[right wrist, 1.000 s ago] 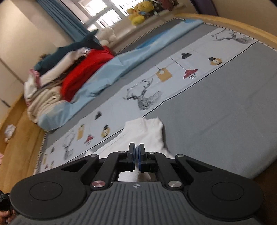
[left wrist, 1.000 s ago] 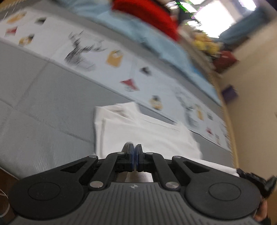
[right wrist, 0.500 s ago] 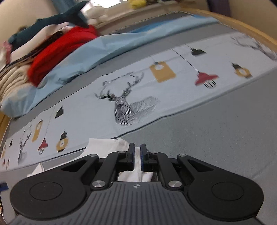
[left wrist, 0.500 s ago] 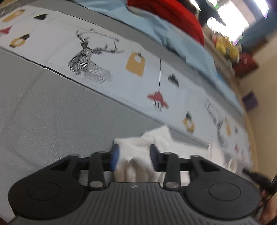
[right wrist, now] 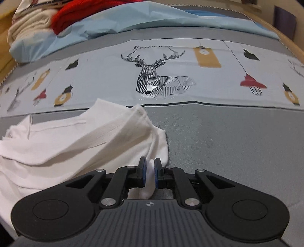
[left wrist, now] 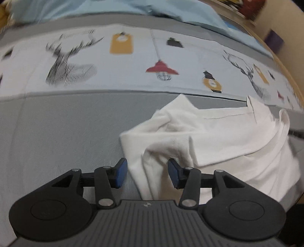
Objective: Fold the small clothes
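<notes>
Left claw [left wrist: 145, 175] opening, jaws astride a fold of white garment [left wrist: 218, 140] without pressing — right claw [right wrist: 148, 175] pinching its opposite corner; garment crumpled on grey bed cover [left wrist: 57, 133], long axis spanning between both claws.

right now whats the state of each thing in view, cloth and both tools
white garment: crumpled, partly folded over itself, lying on the grey bedspread
left tool: jaws opening, pads clear of the cloth fold between them
right tool: nearly shut, pinching an edge of the white garment
light blue sheet: rumpled along the far side
red cloth: piled at the far corner
</notes>
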Tool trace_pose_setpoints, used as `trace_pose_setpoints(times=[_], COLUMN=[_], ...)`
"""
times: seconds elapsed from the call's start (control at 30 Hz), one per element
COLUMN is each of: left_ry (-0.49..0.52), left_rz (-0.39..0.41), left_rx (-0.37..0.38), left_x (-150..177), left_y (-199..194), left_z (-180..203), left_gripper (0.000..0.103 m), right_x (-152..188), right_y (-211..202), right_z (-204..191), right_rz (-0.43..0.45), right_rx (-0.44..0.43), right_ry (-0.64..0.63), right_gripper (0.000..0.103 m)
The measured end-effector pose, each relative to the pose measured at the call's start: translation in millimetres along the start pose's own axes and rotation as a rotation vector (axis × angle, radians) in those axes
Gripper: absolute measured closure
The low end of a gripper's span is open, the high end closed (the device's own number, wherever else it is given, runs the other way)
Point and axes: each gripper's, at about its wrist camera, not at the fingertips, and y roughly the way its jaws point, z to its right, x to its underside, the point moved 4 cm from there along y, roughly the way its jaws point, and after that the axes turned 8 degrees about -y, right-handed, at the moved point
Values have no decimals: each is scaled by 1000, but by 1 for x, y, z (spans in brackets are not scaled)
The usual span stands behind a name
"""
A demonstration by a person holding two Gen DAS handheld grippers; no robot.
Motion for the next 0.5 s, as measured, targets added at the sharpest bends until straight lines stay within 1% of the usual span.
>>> trace_pose_setpoints(times=[0.03, 0.13, 0.2, 0.23, 0.27, 0.37, 0.5], left_ry=[10, 7, 24, 34, 40, 59, 68], left_rz=[16, 46, 56, 54, 50, 43, 74], left_rx=[-4, 28, 37, 38, 35, 19, 19], left_x=[-3, -11, -14, -15, -16, -18, -23], left_y=[1, 1, 4, 7, 10, 18, 23], left_z=[4, 16, 23, 26, 29, 34, 37], left_gripper=[50, 50, 50, 50, 50, 50, 50], right_x=[-2, -13, -18, -20, -21, -24, -30], right_y=[3, 6, 10, 14, 17, 27, 34], right_z=[-1, -3, -3, -4, -5, -10, -12], right_rz=[2, 42, 55, 50, 45, 32, 42], right_rx=[5, 13, 2, 2, 4, 10, 8], right_ry=[-7, -17, -22, -32, -42, -81, -82], right_gripper=[95, 94, 91, 87, 86, 86, 84])
